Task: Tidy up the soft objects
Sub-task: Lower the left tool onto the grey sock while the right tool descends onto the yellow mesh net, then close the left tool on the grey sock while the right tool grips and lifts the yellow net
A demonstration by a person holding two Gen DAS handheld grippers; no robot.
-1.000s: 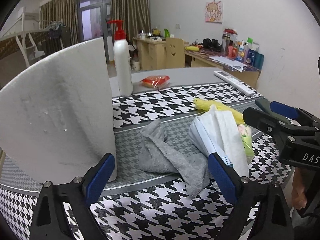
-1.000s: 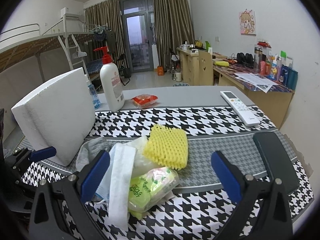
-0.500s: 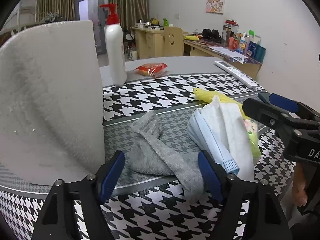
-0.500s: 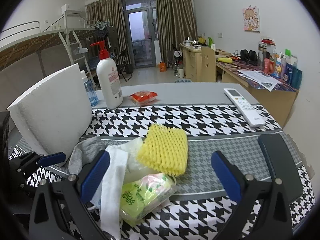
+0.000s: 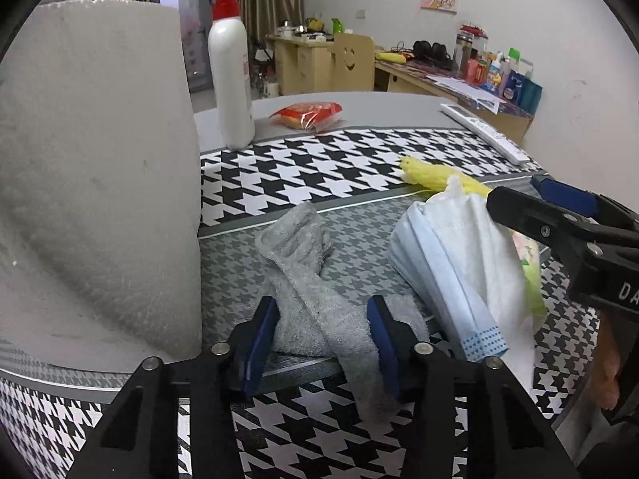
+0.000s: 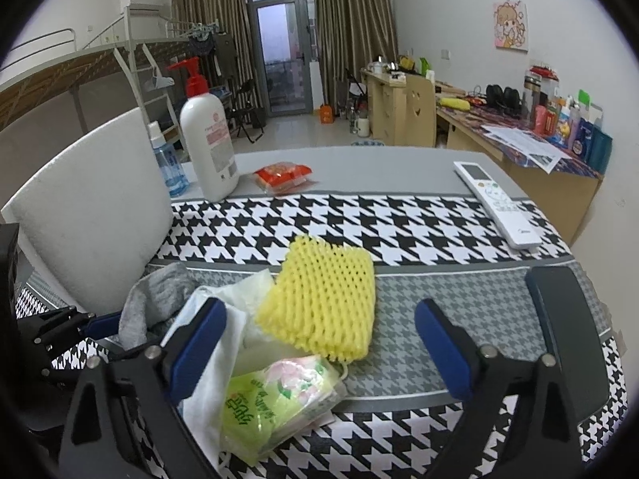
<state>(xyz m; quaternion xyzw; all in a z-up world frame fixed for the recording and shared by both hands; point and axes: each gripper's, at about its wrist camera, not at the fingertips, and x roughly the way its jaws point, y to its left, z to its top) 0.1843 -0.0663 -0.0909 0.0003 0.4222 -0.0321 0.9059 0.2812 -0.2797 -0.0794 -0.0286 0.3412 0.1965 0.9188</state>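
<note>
A: Taking the foam block (image 5: 96, 183) as the landmark, where does the grey sock (image 5: 315, 291) lie?

B: Just right of the block's foot, on the houndstooth cloth (image 5: 339, 159). Its long axis runs from the far cuff down toward the table's near edge, and the near end sits between the jaws of the left gripper (image 5: 325, 343). That gripper is clearly the nearer one; its jaws are narrowing around the sock, pads seemingly not yet pressing.

A: And the right gripper (image 6: 319, 351)?

B: Farther right of the block, jaws wide but starting to close, nothing gripped. Before it lie the yellow foam net (image 6: 323, 299) and the green tissue pack (image 6: 275, 403).

A: Any obstruction?

B: The blue face mask (image 5: 443, 279) and white cloth (image 5: 495, 263) crowd the sock's right side, and the block hems in its left.
</note>
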